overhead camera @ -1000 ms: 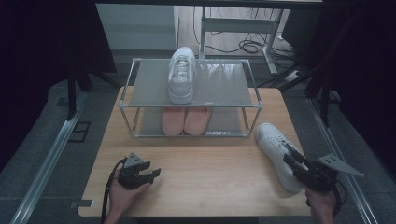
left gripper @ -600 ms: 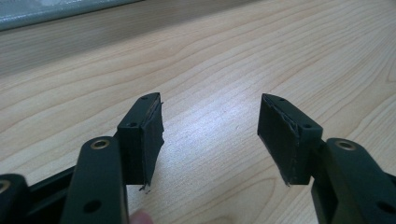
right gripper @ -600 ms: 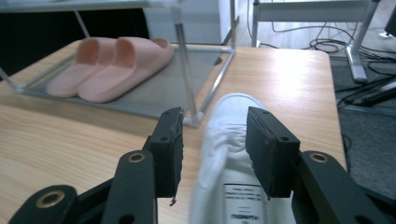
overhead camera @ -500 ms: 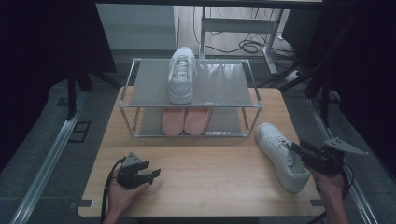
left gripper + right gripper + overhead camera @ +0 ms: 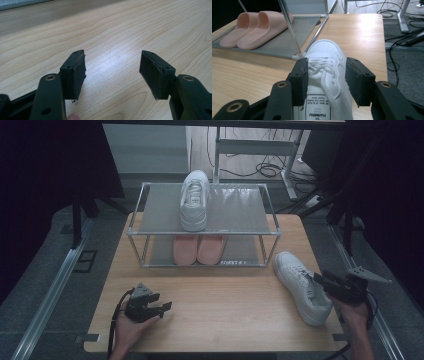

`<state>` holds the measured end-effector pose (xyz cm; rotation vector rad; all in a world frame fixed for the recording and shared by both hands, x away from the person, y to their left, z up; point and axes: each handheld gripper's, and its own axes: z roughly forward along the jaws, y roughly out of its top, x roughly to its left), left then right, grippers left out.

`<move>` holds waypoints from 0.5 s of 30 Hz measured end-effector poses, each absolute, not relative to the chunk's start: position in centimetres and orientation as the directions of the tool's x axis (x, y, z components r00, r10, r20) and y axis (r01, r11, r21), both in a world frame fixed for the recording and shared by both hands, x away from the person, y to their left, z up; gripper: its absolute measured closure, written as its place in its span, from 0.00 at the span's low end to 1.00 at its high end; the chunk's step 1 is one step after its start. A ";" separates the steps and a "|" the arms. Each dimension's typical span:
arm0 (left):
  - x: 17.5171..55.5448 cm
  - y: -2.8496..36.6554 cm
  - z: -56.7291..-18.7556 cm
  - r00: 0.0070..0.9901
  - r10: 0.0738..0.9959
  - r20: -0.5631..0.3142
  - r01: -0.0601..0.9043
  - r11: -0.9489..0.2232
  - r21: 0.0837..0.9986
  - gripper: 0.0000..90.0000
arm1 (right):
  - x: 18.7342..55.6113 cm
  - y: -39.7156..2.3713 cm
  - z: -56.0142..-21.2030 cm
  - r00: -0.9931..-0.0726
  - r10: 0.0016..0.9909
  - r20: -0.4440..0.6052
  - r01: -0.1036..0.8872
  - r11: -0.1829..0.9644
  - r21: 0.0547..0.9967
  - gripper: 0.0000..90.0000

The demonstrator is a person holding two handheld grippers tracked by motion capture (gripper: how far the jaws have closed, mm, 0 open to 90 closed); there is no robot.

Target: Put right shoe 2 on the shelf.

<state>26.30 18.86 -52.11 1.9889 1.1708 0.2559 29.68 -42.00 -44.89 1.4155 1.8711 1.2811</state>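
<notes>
White sneaker [image 5: 194, 200] shelved atop rack [image 5: 270, 217]. Second white sneaker [image 5: 325, 75] on table, straddled by right gripper [image 5: 327, 77], jaws just widening, ungripped. Left gripper [image 5: 159, 308] idle, widening, empty. Pairing pending.

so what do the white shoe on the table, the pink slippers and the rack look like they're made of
White shoe: smooth matte upper with perforated toe and cloth laces, probably leather or an imitation. Pink slippers: one-piece moulded, seamless and matte, likely foam or rubber. Rack: thin shiny tubes, apparently metal, with grey shelves whose material cannot be told.
</notes>
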 end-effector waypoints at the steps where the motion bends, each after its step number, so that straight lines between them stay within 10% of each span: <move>1: 26.3 18.8 -52.1 0.552 0.807 -0.208 0.646 -0.257 0.718 0.42 | 29.6 -42.0 -45.0 -0.363 0.917 0.163 0.491 0.040 0.870 0.58; 15: 26.4 18.5 -52.3 0.556 0.806 -0.202 0.648 -0.269 0.712 0.42 | 31.5 -41.9 -47.5 -0.359 0.929 0.089 0.575 0.145 0.805 0.58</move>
